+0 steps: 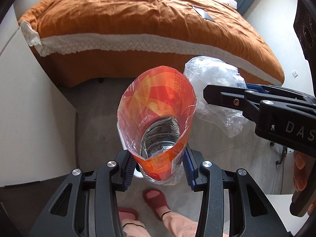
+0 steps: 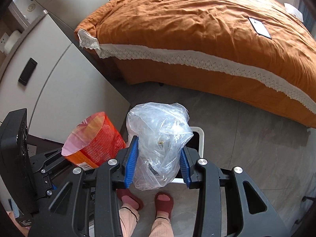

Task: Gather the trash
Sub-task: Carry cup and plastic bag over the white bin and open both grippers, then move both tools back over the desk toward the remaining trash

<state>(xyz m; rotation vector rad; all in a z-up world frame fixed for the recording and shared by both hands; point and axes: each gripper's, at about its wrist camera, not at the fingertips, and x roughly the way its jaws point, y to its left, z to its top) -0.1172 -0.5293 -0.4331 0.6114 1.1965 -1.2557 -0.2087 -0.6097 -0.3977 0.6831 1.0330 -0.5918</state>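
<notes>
Our left gripper was closed on an orange snack bag, its blue pads pressing the bag's lower end from both sides while the torn mouth gaped toward the bed. Our right gripper was clamped on a crumpled clear plastic bag, held just to the right of the snack bag. Both pieces hung above the grey floor, near our slippered feet. A white-rimmed bin showed directly behind the plastic bag in the right wrist view, its opening mostly hidden. We judged the picking-up done for these two pieces and the dropping still ahead: neither was released yet. On the bed, far right, lay a flat dark card and something white; whether those were trash we could not tell.
</notes>
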